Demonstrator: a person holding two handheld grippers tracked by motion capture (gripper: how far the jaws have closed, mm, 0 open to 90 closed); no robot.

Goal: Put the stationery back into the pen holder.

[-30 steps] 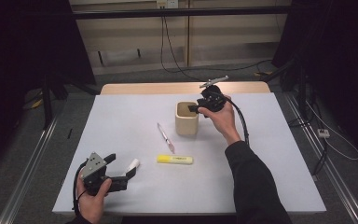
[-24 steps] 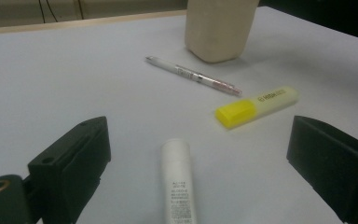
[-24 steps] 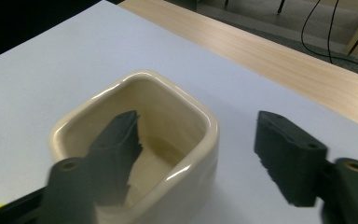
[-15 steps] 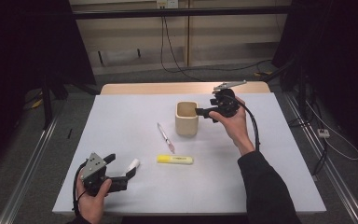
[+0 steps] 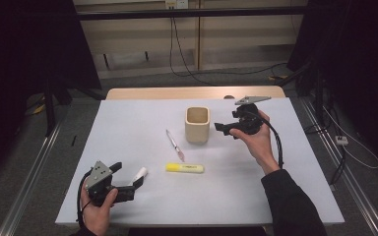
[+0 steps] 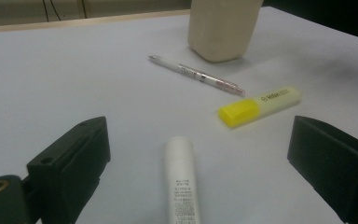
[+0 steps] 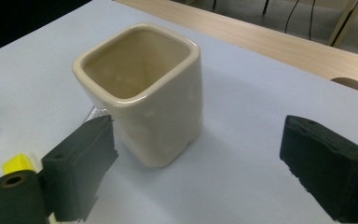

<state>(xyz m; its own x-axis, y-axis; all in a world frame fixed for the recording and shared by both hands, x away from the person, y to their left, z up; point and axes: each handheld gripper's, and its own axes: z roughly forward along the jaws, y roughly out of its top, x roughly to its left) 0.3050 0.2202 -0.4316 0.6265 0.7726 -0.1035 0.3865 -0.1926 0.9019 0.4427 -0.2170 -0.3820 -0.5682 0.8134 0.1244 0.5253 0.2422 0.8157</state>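
Set on the white desk: a cream ceramic cup upright at centre, freshly let go by the look of it. Just right of it, clear of its wall, the right tool, jaws just opened wide, empty. Near front-left, the left tool, wide open around a white tube, not gripping. Next, likely: closing on that tube, then carrying it to the cup.

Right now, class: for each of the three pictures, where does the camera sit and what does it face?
High view: above the table, facing down; both forearms and hands show.
Left gripper view: on the left gripper, facing a white tube.
Right gripper view: on the right gripper, facing the cup.
Both gripper views share the cup and highlighter.
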